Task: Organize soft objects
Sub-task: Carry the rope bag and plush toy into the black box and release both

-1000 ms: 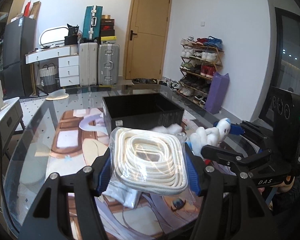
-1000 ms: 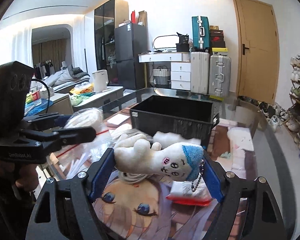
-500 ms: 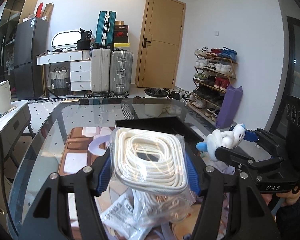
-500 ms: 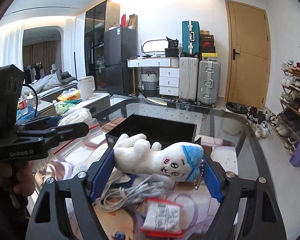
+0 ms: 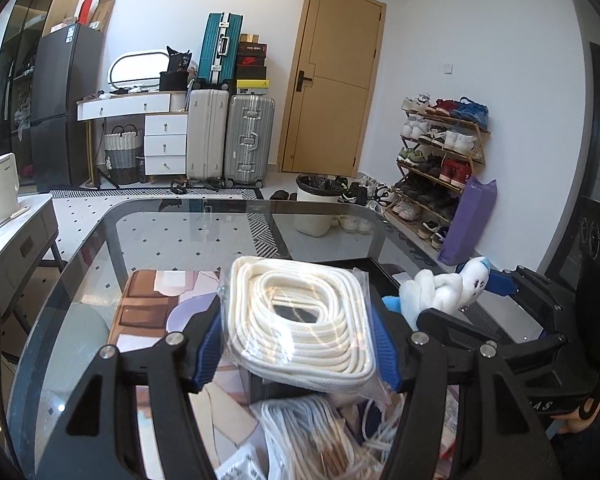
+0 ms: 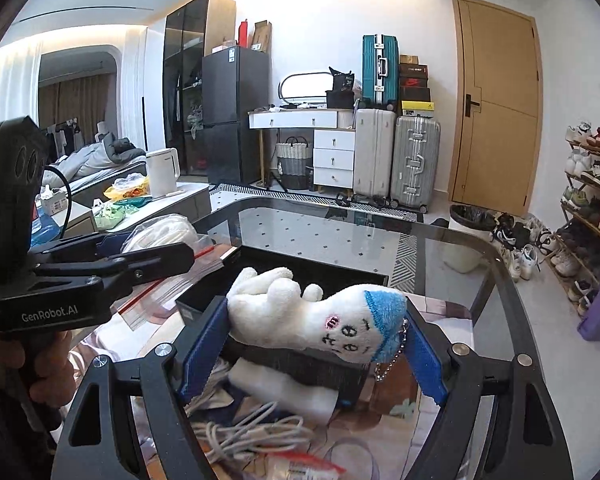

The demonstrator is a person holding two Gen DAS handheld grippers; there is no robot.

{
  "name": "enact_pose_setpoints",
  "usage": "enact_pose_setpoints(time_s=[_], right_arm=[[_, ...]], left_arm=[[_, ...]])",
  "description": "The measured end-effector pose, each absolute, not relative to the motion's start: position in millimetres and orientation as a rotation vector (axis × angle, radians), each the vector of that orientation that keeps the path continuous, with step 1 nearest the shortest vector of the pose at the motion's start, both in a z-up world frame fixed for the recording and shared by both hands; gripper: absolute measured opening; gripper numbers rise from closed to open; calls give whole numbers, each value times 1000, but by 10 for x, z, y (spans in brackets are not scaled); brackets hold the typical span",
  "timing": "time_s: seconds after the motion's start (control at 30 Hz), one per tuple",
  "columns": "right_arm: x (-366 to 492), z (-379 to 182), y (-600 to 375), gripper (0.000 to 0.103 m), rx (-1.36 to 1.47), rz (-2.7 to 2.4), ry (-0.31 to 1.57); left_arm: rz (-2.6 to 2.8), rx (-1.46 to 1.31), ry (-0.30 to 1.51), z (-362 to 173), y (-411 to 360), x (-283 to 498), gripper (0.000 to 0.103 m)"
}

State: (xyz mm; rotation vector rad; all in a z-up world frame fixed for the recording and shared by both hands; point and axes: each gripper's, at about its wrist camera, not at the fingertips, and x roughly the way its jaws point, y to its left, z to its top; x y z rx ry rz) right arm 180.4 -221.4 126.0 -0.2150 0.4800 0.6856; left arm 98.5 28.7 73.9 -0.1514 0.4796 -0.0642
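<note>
While the glass table [image 5: 172, 248] is stretching out beneath both tools, a black bin [image 6: 316, 264] is sitting on it, just below and behind the two loads. Over its near edge, the left gripper [image 5: 298, 344] is clamping its blue pads on a bagged coil of white rope [image 5: 300, 320], holding it lifted off the tabletop. Just to its right, the right gripper [image 6: 314, 344] is squeezing a white plush toy [image 6: 312, 316] with a blue cap, lying sideways between the pads above the bin's front wall. Lower down, loose white cords [image 6: 244, 436] are lying on the table, and a small red-edged packet [image 6: 300, 468] is resting nearest the camera.
</note>
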Motion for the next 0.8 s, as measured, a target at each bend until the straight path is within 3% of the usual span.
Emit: enact_pose_setpoints(time_s=[0.7, 0.8], right_arm=[[2277, 908, -1823, 83, -377, 719, 495], [2318, 862, -1782, 87, -394, 729, 502]], left_arm=[[-78, -159, 575, 522, 297, 1525, 62], [-89, -153, 582, 511, 271, 1568, 63]])
